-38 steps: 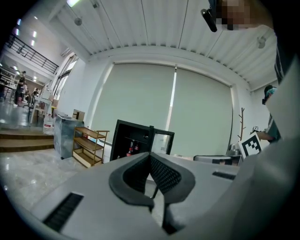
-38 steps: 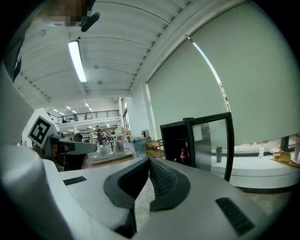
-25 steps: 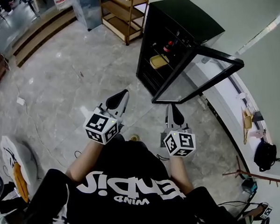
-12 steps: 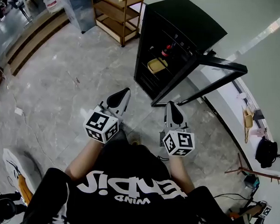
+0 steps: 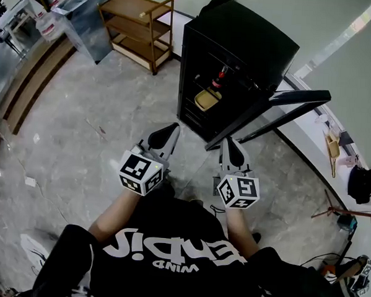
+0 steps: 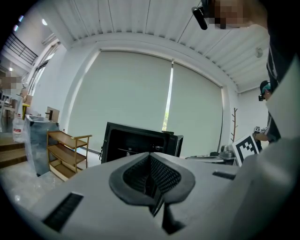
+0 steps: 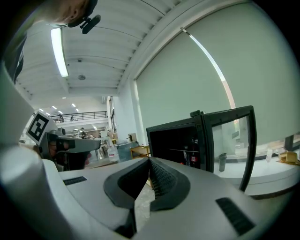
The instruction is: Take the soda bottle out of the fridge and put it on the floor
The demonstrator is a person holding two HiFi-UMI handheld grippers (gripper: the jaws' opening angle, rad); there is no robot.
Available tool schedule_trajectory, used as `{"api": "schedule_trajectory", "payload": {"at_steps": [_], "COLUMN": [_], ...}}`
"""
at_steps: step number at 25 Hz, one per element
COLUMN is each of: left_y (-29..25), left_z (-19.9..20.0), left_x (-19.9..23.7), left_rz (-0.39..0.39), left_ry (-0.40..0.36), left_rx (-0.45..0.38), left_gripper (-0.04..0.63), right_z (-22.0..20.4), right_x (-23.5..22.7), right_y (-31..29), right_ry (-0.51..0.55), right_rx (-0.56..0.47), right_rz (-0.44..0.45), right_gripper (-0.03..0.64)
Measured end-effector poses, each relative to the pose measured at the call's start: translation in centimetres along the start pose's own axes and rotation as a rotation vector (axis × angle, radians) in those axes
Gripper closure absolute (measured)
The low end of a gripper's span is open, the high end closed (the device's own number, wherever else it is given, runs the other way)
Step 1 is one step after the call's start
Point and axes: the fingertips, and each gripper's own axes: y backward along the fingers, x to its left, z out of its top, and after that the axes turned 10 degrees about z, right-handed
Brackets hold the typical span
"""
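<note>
I stand in front of the fridge [image 5: 241, 36], a black cabinet with its glass door [image 5: 269, 112] swung wide open to the fridge's right side. My left gripper [image 5: 171, 129] is raised short of the fridge's open front, a little left of it. Its jaws are pressed together with nothing between them, and its own view shows the two ribbed pads meeting along one line. My right gripper [image 5: 228, 144] is beside it, just below the lower edge of the open door. Its jaws are closed tight too and it carries nothing. Both point toward the fridge, and neither touches it or the door. Each has its marker cube at the rear, nearest my chest. The soda bottle [image 5: 220, 77] stands upright on an upper shelf inside the fridge, toward the door side, dark with a red band near the top. My right gripper's view also shows it there, deep in the dark interior. On the shelf below it, nearer the fridge's front, lies a yellow tray [image 5: 206, 99]. To the left of the fridge and well apart from it stands a wooden rack [image 5: 139, 24] with open shelves. The grey marble floor [image 5: 81, 121] spreads out in front of the fridge and under me.
</note>
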Motion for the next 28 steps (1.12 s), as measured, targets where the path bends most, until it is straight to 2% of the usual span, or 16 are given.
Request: {"api": "schedule_trajectory", "payload": {"at_steps": [9, 11, 21, 28], "left_y": [-3.9, -4.4, -7.8, -11.8], "left_z": [0.8, 0.7, 0.6, -0.9], "left_x": [3.5, 4.2, 6.7, 7.7], "left_rz": [-0.141, -0.151, -0.184, -0.197], "left_ry": [-0.017, -0.013, 0.007, 0.013], "left_rx": [0.04, 0.058, 0.027, 0.022], "left_gripper": [0.589, 0.589, 0.589, 0.589], "right_z": [0.6, 0.6, 0.0, -1.5], "right_x": [0.1, 0.1, -0.5, -3.1], "right_y": [-4.8, -5.6, -9.2, -11.5], "right_ry": [-0.016, -0.016, -0.012, -0.021], "right_rx": [-0.025, -0.025, -0.026, -0.017], "right_rz": [-0.116, -0.124, -0.139, -0.149], "right_gripper": [0.595, 0.595, 0.595, 0.595]}}
